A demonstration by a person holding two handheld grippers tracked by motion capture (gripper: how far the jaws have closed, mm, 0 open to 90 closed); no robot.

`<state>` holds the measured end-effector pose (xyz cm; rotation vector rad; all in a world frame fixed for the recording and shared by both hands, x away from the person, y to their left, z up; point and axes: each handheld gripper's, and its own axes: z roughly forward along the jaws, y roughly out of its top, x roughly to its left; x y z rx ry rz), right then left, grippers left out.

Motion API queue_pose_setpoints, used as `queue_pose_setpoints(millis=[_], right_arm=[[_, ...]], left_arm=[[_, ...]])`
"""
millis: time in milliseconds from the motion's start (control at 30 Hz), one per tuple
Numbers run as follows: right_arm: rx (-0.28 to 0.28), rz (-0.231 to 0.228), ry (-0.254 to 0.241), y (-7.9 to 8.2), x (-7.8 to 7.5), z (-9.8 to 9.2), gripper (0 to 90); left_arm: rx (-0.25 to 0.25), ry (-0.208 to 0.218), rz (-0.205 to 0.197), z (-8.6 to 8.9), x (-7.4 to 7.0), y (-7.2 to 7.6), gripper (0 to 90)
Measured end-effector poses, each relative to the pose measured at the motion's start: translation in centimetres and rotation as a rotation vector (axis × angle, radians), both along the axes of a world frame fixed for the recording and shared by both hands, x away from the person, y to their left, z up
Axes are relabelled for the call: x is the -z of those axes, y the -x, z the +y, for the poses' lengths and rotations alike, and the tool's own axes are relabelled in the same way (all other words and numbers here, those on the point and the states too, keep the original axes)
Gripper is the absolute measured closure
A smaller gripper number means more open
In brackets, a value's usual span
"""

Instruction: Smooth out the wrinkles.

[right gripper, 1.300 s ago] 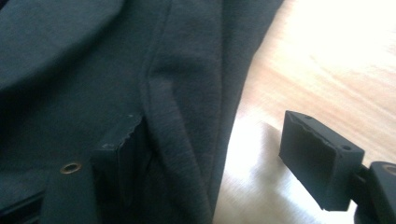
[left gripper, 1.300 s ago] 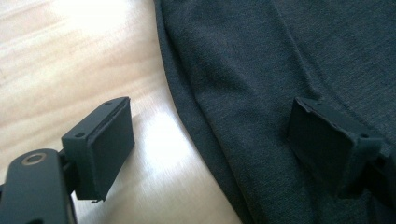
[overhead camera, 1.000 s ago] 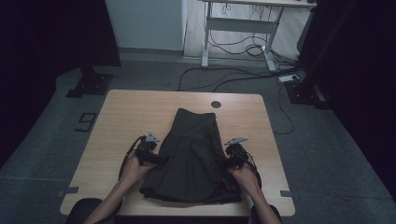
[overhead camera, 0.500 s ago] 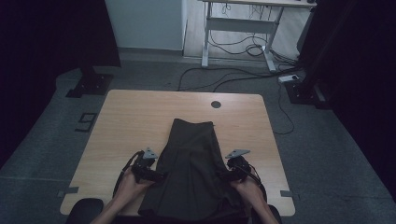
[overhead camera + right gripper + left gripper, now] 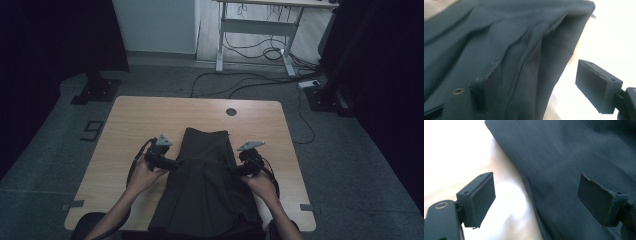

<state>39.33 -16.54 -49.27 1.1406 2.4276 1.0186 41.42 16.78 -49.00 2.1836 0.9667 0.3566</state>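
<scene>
A dark pleated garment (image 5: 205, 185) lies lengthwise on the wooden table (image 5: 145, 120), and its near end hangs over the front edge. My left gripper (image 5: 175, 163) is at the garment's left side, and my right gripper (image 5: 232, 171) is at its right side. In the left gripper view the left gripper (image 5: 536, 200) is open, its jaws straddling the edge of the garment (image 5: 574, 150) over the pale tabletop. In the right gripper view the right gripper (image 5: 544, 85) is open around the folded side edge of the garment (image 5: 474, 37). Neither holds the cloth.
A round cable hole (image 5: 231, 111) sits in the table beyond the garment. Bare wood lies to the left and right of the cloth. On the floor behind are a desk frame (image 5: 255, 30) with cables and black stand bases (image 5: 95, 90) at either side.
The garment slid toward the person and now hangs over the near edge. Both hands pulled back with it, then moved forward again to its mid sides.
</scene>
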Motion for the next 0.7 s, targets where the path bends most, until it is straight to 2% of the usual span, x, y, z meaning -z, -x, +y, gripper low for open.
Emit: queue_pose_setpoints(millis=[133,300,367,567,700], right_arm=[[0.024,0.006,-0.007,-2.2,-0.3,0.7,21.4],[0.06,0.015,-0.003,-4.7,-0.1,1.8,21.1],[0.077,0.016,-0.006,-5.5,0.0,2.2,20.9],[0.12,0.02,-0.009,-7.9,0.5,3.3,20.2],[0.146,0.028,0.036,-9.0,1.3,3.6,20.4]], left_arm=[[-0.005,-0.013,0.0,-0.8,-0.2,-2.0,14.5],[-0.002,-0.051,-0.002,-1.9,0.0,-4.0,14.7],[0.002,-0.054,0.001,-2.1,0.2,-4.8,15.5],[-0.033,-0.065,0.019,-2.4,1.3,-6.8,18.1],[-0.063,-0.104,0.022,-2.3,2.5,-7.6,18.9]])
